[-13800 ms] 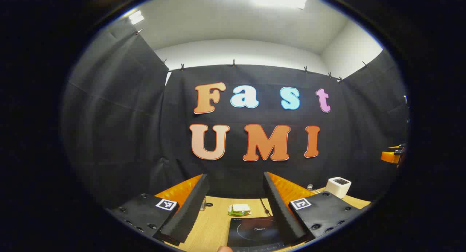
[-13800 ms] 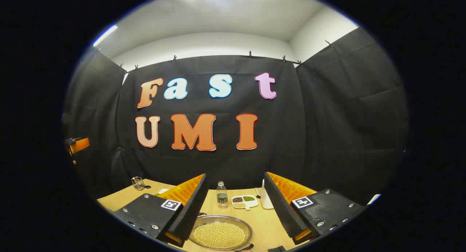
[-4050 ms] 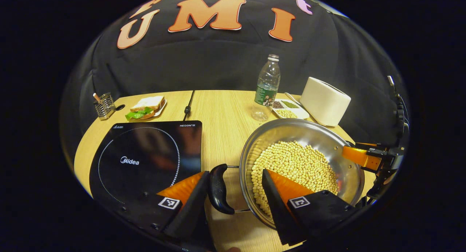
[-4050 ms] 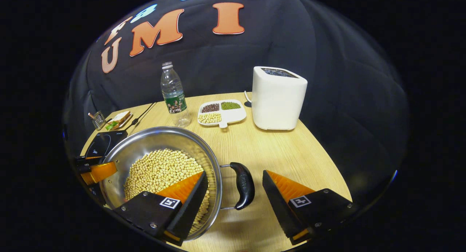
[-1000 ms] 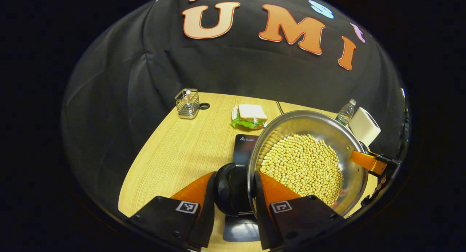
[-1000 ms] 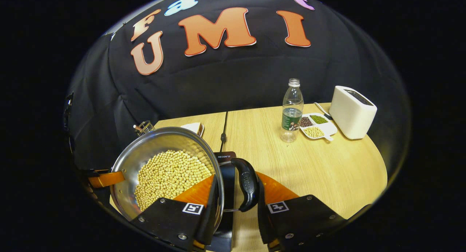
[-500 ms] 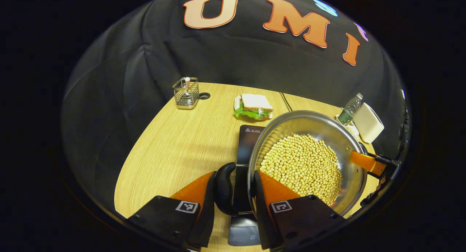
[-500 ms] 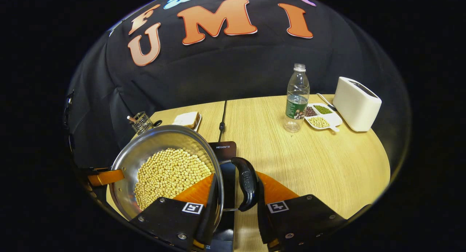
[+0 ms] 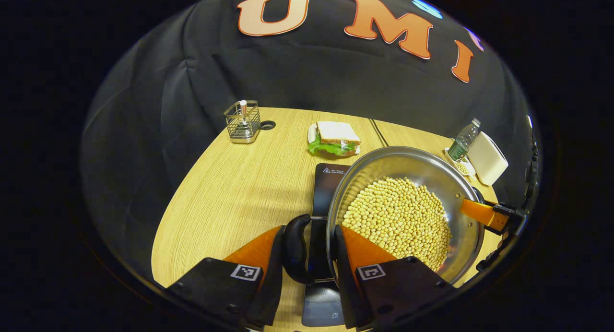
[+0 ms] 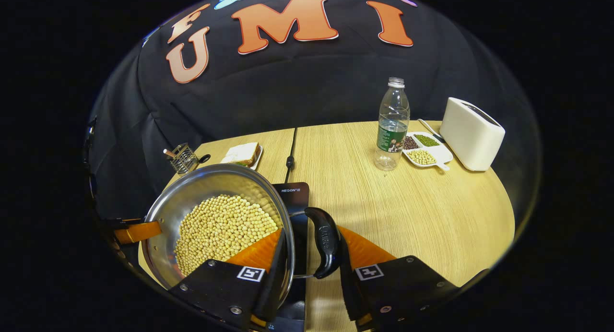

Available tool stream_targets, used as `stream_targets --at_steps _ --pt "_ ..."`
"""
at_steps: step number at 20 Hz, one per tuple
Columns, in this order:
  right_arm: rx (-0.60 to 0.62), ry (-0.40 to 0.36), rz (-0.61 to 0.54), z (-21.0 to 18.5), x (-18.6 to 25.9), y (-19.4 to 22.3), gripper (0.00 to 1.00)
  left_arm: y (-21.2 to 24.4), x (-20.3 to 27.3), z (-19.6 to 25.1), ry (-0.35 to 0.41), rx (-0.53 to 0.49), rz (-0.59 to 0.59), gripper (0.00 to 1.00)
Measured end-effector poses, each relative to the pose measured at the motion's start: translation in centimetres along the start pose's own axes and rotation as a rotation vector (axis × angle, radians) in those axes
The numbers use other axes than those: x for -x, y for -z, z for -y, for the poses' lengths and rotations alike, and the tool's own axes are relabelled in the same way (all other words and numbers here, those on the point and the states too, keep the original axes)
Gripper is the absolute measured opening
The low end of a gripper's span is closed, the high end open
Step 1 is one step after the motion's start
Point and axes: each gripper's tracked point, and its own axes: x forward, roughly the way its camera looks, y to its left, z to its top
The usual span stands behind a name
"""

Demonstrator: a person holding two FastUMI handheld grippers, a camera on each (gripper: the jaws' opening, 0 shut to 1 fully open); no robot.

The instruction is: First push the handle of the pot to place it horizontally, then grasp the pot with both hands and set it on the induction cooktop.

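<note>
Left gripper (image 9: 308, 231): two wedge-shaped fingers (image 9: 261, 248) with ribbed inner faces, each on a matte black mounting plate (image 9: 211, 286). Each plate carries a small white square tag with black pattern (image 9: 242, 272) and dark round screws (image 9: 231, 309). Right gripper (image 10: 312, 233): same build, wedge fingers (image 10: 256, 253), black plates (image 10: 407, 286), white-and-black square tag (image 10: 368, 272), silvery screw heads (image 10: 235, 310) near plate edges.
</note>
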Motion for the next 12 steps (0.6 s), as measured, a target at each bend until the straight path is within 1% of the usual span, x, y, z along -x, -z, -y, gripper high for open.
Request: stream_targets --at_steps 1,2,3,4,5,6,7,8,9,10,11,12 --pt "0.005 0.004 -0.008 0.0 -0.4 0.2 0.55 -0.1 -0.2 0.0 -0.001 -0.001 -0.004 0.60" --pt "0.008 0.002 -0.005 -0.1 -0.4 0.1 0.58 -0.2 -0.1 0.1 -0.005 -0.004 -0.004 0.63" --pt "0.005 0.001 -0.006 0.0 -0.3 0.1 0.59 -0.3 -0.2 0.1 -0.007 -0.006 0.003 0.60" --pt "-0.001 -0.008 0.000 -0.1 -0.1 0.0 0.61 0.0 -0.1 0.1 -0.008 -0.002 0.001 0.64" --pt "-0.003 -0.011 0.014 -0.1 0.2 -0.4 0.63 -0.1 0.1 0.1 -0.003 0.007 0.006 0.62" --pt "-0.001 -0.013 0.034 -0.1 0.4 -1.0 0.66 -0.2 0.1 0.2 -0.003 0.013 0.015 0.67" --pt "0.003 -0.017 0.047 -0.1 1.0 -1.3 0.69 -0.6 0.6 0.3 0.000 0.013 0.028 0.68" --pt "0.007 -0.019 0.058 -0.1 1.6 -1.6 0.75 -1.1 1.3 0.2 -0.005 0.002 0.044 0.70" --pt "0.012 -0.022 0.072 0.0 2.1 -1.9 0.80 -1.7 2.2 0.4 -0.003 -0.010 0.064 0.70" --pt "0.019 -0.025 0.084 0.0 2.8 -2.3 0.86 -2.3 3.0 0.5 -0.012 -0.021 0.087 0.76" --pt "0.025 -0.027 0.100 0.2 3.6 -2.7 0.90 -3.1 4.0 0.7 -0.011 -0.030 0.115 0.77" --pt "0.031 -0.029 0.119 0.4 4.4 -3.3 0.94 -3.6 4.9 0.9 -0.028 -0.036 0.142 0.81"
